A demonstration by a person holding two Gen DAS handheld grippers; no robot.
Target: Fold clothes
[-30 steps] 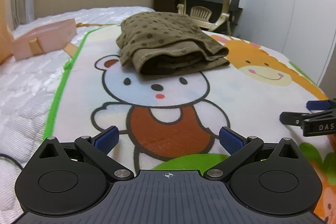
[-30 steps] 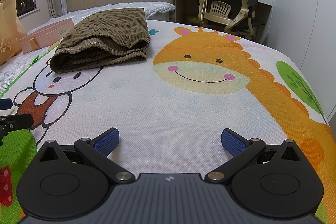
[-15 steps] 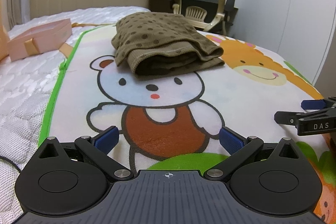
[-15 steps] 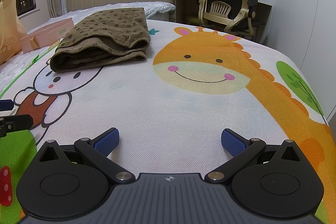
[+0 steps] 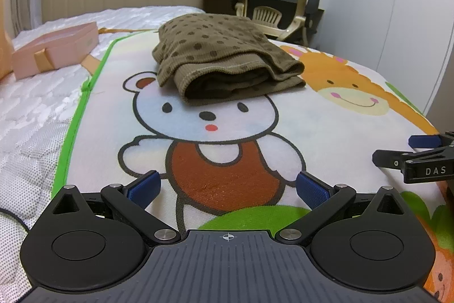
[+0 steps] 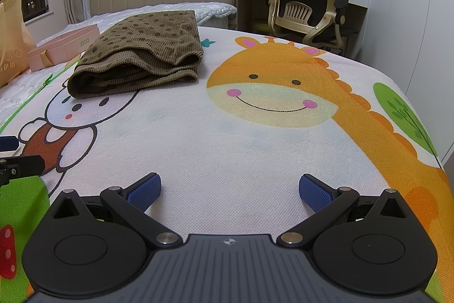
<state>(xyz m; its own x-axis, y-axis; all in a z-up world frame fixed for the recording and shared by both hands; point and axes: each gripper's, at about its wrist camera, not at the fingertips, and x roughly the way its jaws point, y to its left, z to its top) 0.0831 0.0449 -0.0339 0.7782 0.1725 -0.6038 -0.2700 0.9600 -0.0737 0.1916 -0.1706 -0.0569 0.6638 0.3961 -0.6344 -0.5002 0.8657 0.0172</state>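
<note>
Holding both grippers empty near the mat's (image 6: 255,149) near edge, left gripper (image 5: 227,186) and right gripper (image 6: 229,186) with fingers spread wide, since we judge the brown dotted garment (image 5: 224,67) already folded, lying toward the mat's far-left corner.

A bed (image 5: 34,115) with a white quilted cover carries a cartoon-printed mat (image 5: 326,132), showing a bear and a giraffe, edged in green. A folded brown polka-dot garment (image 5: 224,61) lies on the mat, over the top of the bear's head. Left of the mat, a pink gift box (image 5: 54,50) rests on the white cover, with a yellow paper bag (image 6: 11,36) just beyond it.
</note>
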